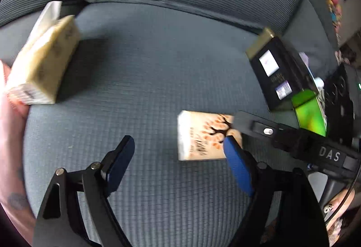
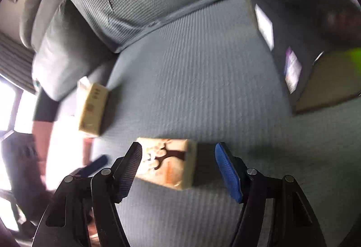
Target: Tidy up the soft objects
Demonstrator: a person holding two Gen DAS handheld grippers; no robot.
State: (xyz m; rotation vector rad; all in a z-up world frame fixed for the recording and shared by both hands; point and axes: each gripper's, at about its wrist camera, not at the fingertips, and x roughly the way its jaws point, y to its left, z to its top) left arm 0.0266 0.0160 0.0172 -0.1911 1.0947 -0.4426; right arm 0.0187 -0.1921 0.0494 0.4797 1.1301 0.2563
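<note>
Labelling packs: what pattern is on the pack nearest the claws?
A dark tree with orange blobs on cream pack; left wrist view.

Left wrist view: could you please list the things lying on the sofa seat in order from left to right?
Pale yellow tissue pack → tissue pack with a tree print → black box → green package.

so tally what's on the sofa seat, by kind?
Tissue packs: 2, the plain cream pack and the tree-print pack
Black box: 1
Green item in the box, too blurred to name: 1
Total: 4
</note>
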